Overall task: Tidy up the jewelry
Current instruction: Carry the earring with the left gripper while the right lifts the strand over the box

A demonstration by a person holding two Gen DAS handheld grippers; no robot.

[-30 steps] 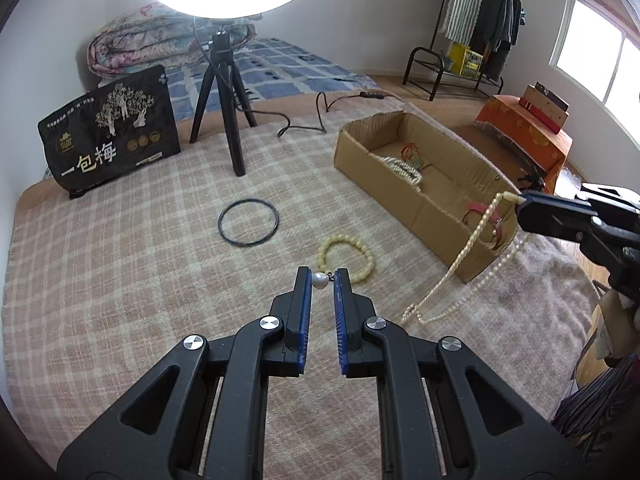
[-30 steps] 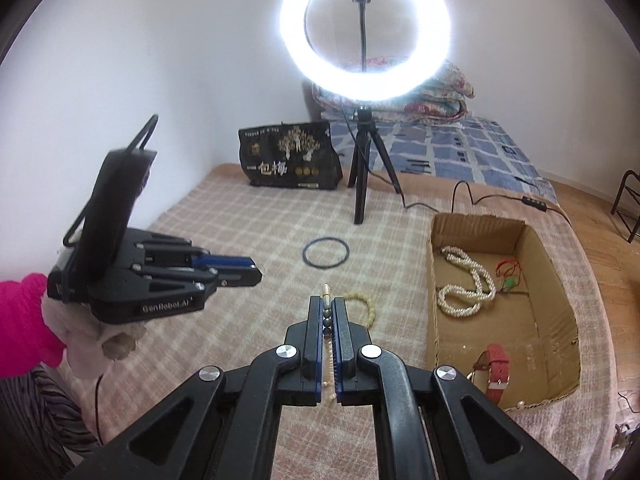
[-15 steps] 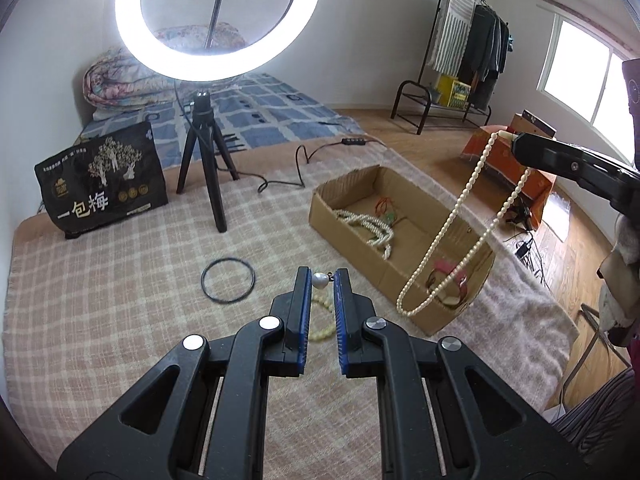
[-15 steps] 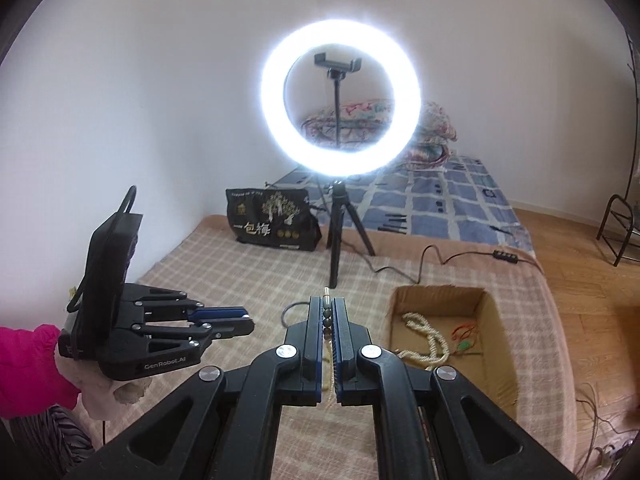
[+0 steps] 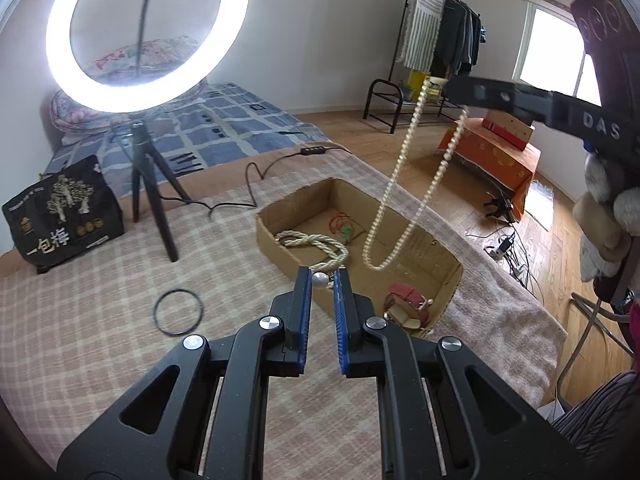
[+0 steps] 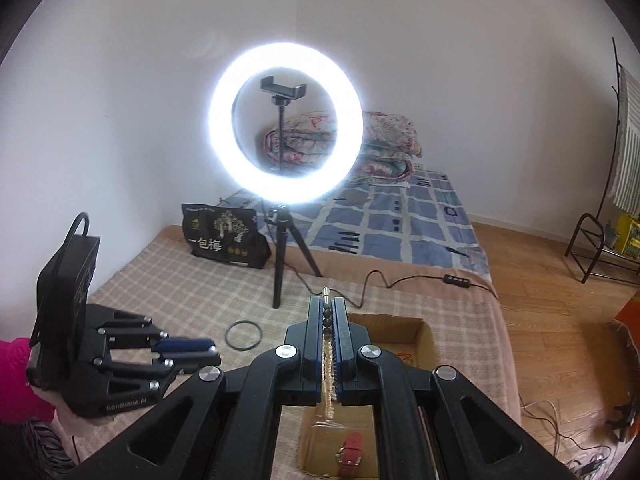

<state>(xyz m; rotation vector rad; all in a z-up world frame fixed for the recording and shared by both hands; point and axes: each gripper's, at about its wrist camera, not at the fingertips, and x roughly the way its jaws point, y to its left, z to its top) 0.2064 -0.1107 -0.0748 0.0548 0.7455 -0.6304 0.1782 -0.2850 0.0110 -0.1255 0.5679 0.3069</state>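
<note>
We hold two things at once. Nearest, our left tool [image 5: 321, 280] pinches a small silvery pearl bead [image 5: 319, 279] between its blue pads, raised just in front of the near wall of the open brown cardboard box [image 5: 450, 276], probably so its hidden remainder hangs free. Inside the box lie a red-strapped watch [image 5: 404, 294], a coiled cream pearl rope [image 5: 316, 242] and a red-and-green cord. Above the box, our right tool [image 6: 327, 312] is clamped on the long cream pearl necklace [image 5: 404, 184], its loop dangling over the opening, likely for lowering in. Left of the box a thin black ring [image 5: 178, 312] lies on the checked blanket [image 5: 80, 320].
</note>
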